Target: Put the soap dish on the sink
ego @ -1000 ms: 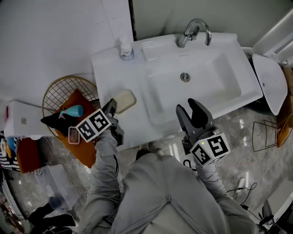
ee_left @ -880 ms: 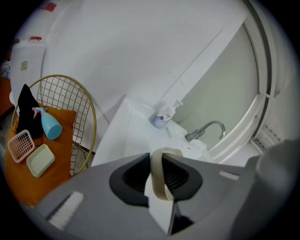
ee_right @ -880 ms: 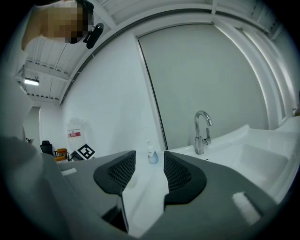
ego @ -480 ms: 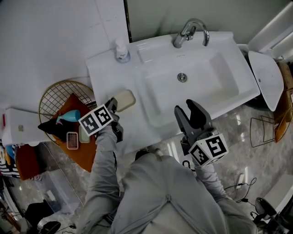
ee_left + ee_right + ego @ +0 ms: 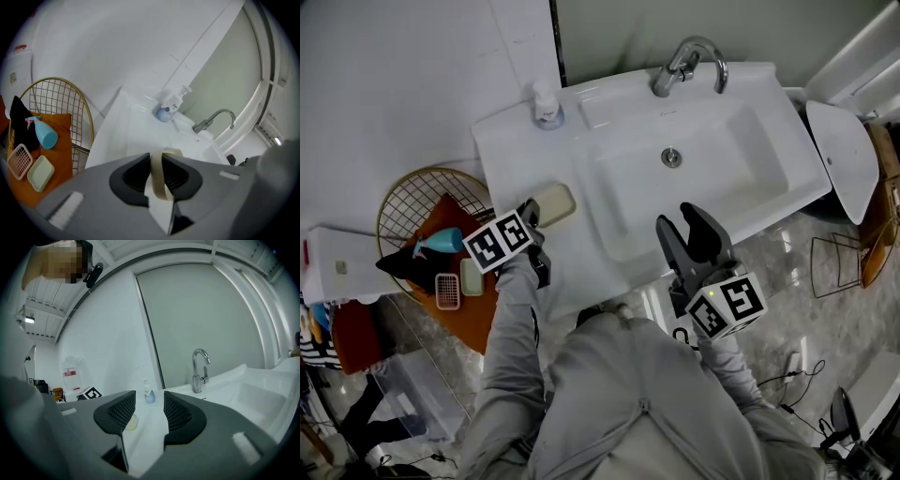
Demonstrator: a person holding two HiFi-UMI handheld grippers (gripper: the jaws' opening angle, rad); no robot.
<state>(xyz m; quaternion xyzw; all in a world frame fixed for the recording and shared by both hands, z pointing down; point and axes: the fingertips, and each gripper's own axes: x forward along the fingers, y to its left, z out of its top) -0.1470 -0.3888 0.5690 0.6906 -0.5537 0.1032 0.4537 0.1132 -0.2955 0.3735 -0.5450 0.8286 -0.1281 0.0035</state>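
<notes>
My left gripper (image 5: 531, 215) has nudged inward, clamped on the soap dish (image 5: 553, 202) at the sink's (image 5: 517, 150) front-left edge; my right gripper (image 5: 681, 218) gapes apart.

1. Wall (image 5: 403, 84), 10 to 12 o'clock in the head view: plain white, with faint panel joints.
2. Grey-green panel (image 5: 619, 28) at 12 to 1 o'clock, parted from the white wall by a dark vertical seam (image 5: 559, 42).
3. White sink (image 5: 511, 155) stands against both, at centre.
4. Floor (image 5: 797, 272), 3 to 5 o'clock: glossy grey marbled tile with bright streaks of reflected light.
5. Thin wire stand (image 5: 836, 272) on the floor at 3 o'clock. Loose cables (image 5: 794, 364) at 4 o'clock.
6. Round gold-rimmed wire basket (image 5: 405, 199) at 9 o'clock, just beside the sink.
7. White box (image 5: 337, 267) at the 9 o'clock edge.
8. Right gripper view: a lit ceiling lamp (image 5: 29, 320) at 9 o'clock, below white beams (image 5: 51, 291).
</notes>
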